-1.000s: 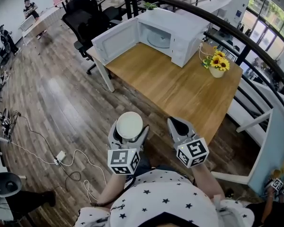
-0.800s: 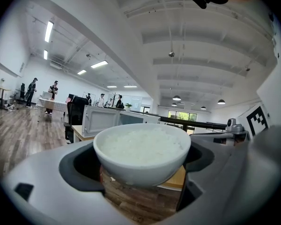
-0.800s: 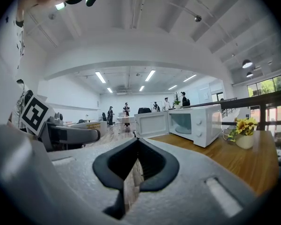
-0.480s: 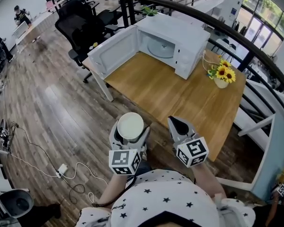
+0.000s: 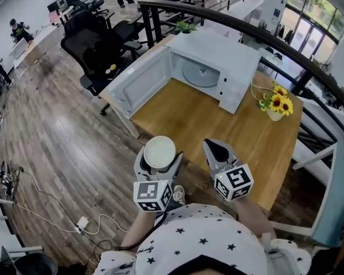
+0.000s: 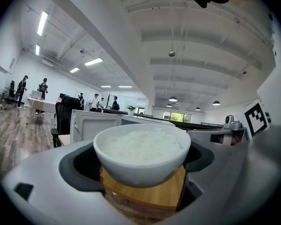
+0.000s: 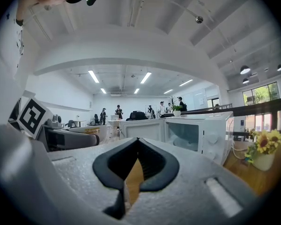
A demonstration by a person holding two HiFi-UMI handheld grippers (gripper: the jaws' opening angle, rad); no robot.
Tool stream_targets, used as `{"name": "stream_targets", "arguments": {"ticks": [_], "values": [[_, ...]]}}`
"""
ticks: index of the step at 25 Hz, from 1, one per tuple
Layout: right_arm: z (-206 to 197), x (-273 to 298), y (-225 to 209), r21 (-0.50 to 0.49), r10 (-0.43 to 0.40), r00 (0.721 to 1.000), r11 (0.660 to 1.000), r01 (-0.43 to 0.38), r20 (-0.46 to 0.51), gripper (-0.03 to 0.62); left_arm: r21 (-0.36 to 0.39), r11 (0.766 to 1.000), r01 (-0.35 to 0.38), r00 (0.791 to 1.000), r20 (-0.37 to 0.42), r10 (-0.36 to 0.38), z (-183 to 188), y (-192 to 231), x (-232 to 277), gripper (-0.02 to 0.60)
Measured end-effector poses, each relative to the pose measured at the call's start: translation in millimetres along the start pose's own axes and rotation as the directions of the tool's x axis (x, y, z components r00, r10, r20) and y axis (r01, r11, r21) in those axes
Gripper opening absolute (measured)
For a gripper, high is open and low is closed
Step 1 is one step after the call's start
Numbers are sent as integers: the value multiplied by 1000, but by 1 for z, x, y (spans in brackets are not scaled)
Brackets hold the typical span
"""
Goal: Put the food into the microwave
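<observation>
The left claw (image 5: 157,160) is clenched on a white bowl of rice (image 6: 141,153), which sits upright between its curved dark pads (image 6: 77,165). The right claw (image 5: 217,149), just beside it, is closed on nothing, with only a thin slit of wood showing between its jaws. The step in hand looks like the carry to the microwave (image 5: 218,59), which stands ahead of the left claw and well apart from it, across the wooden table (image 5: 218,128). Its door (image 5: 140,82) is swung wide open to the left. To do this well, the bowl should stay level, since the rice is heaped up to the rim. It should go straight ahead into the cavity, clear of the door's edge, and come down flat on the turntable (image 5: 200,74) before the grip loosens. The free right claw should stay out of the opening. The vase of sunflowers (image 5: 277,106) lies ahead and far to the right, off the route. The bowl looks like smooth, glossy ceramic, round with steep tapering sides, so it could slip if tilted. The pads seem to cup its wall below the rim, though the exact contact is hard to make out. The rice is matte and grainy, the microwave boxy and white, and the turntable a pale glassy disc.
</observation>
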State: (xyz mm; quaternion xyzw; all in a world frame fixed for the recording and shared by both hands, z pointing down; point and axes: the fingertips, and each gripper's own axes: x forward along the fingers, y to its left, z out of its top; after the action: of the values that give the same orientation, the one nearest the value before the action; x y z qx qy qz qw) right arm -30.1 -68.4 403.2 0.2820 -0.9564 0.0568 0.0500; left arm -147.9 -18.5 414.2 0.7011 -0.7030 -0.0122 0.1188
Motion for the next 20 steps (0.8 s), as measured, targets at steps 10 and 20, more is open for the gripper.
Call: {"name": "stream_targets", "arguments": {"ticks": [10, 20], "values": [[10, 63, -21, 8, -50, 999, 999, 50, 5, 6, 6, 999, 54, 998, -20, -54, 14, 40, 59, 503], [10, 96, -50, 20, -127, 992, 992, 127, 5, 5, 9, 992, 123, 992, -35, -123, 20, 58, 112, 503]]}}
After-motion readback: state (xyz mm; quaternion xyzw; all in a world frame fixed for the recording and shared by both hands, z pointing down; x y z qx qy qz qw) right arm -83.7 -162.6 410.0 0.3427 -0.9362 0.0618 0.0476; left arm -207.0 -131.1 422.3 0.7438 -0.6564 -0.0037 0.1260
